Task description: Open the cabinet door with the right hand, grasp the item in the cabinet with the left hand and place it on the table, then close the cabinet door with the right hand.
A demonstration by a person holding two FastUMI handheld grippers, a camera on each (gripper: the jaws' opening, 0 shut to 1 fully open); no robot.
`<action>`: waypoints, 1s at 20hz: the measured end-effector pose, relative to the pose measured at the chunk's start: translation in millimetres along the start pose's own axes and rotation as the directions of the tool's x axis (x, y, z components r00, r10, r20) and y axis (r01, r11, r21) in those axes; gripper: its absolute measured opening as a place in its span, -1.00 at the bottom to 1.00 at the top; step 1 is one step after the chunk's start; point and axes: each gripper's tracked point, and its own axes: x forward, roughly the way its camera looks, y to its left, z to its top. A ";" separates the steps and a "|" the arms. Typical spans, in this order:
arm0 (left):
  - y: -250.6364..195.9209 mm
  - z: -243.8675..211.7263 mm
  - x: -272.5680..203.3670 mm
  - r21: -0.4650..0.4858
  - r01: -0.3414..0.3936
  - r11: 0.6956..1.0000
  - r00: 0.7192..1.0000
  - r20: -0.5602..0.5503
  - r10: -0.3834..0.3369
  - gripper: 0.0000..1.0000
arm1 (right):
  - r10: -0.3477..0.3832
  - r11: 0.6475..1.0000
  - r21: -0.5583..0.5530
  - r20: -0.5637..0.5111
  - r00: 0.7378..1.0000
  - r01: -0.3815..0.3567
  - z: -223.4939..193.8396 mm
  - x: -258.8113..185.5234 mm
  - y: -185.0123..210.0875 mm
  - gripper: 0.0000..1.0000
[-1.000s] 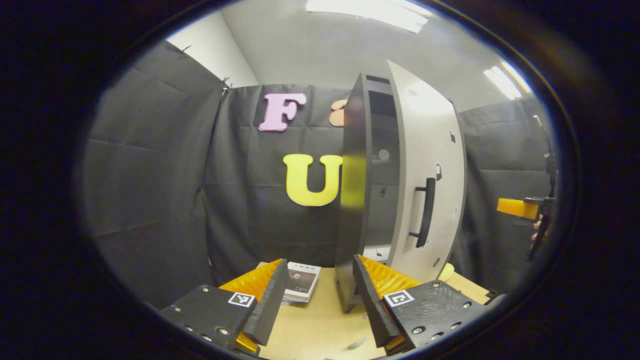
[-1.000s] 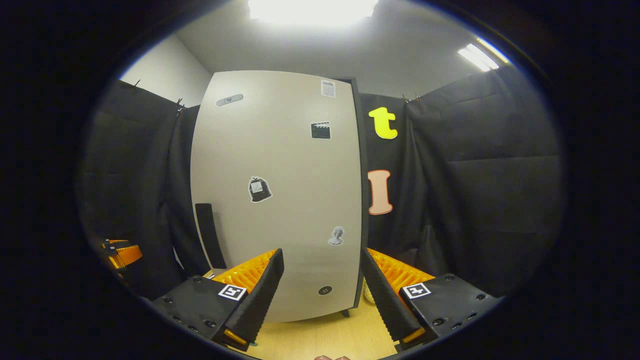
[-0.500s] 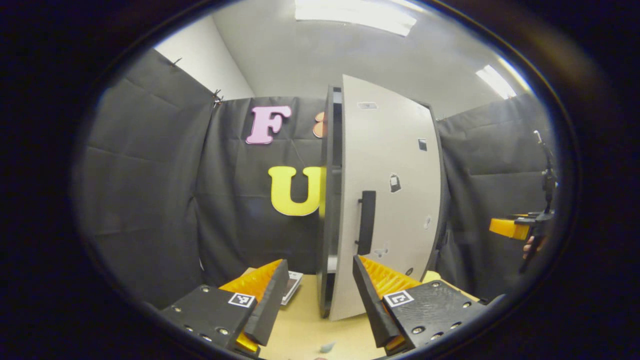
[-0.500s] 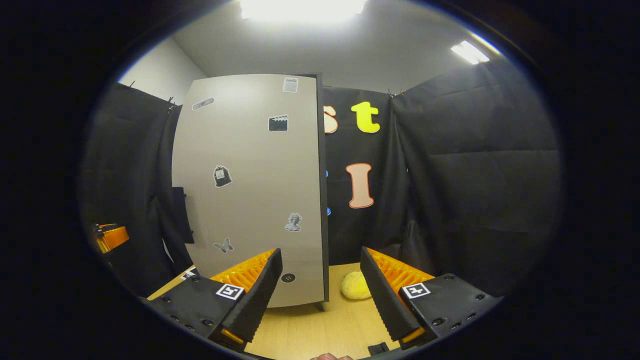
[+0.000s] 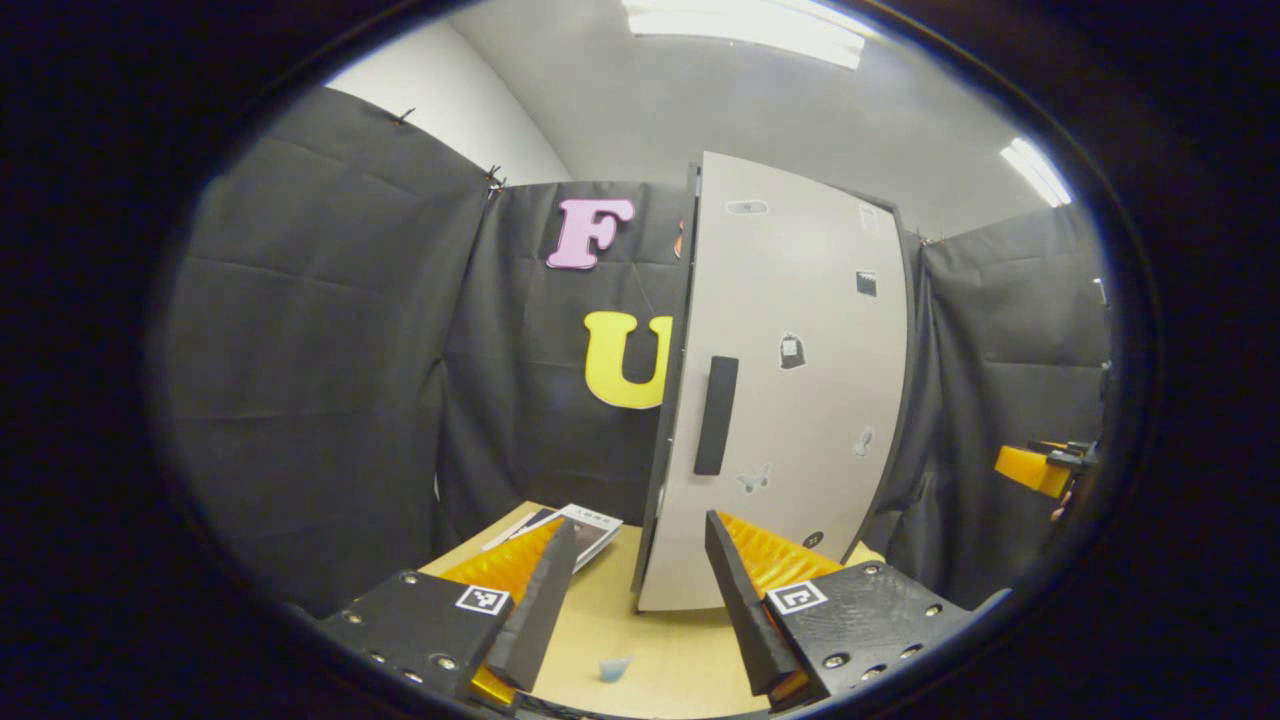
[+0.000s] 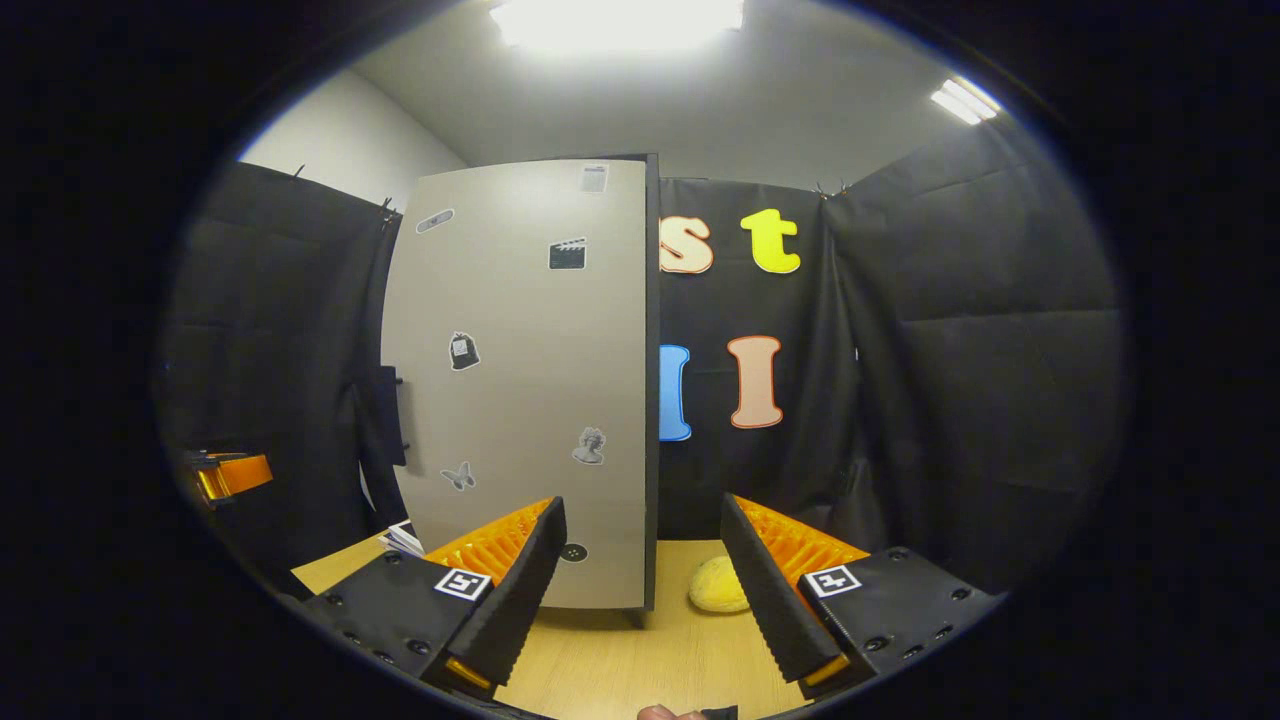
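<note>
The tall cabinet's grey door [image 5: 800,400] carries stickers and a black vertical handle [image 5: 715,415], and it lies flush against the dark cabinet side. A book [image 5: 580,528] lies on the wooden table [image 5: 660,650] left of the cabinet. My left gripper [image 5: 630,600] is open and holds nothing, low over the table in front of the door. My right gripper [image 6: 640,590] is also open and holds nothing. It faces the same door [image 6: 530,400] from the right, clear of the handle [image 6: 390,415]. The book's corner [image 6: 403,537] peeks out at the door's lower left.
A yellow rounded object [image 6: 718,585] sits on the table [image 6: 640,660] right of the cabinet. A small pale blue scrap [image 5: 612,668] lies between my left fingers. The other gripper shows far right [image 5: 1040,468] in the left gripper view and far left [image 6: 225,475] in the right gripper view. Black cloth walls close in.
The cabinet door has swung from ajar to flush against the cabinet. The right gripper has drawn back from the door, bringing the yellow object into its view.
</note>
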 end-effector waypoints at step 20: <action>-3.1 15.3 50.2 0.081 0.103 0.991 0.993 0.054 -0.107 0.83 | -0.078 0.997 0.021 -0.029 0.997 0.078 -19.8 10.8 9.6 0.87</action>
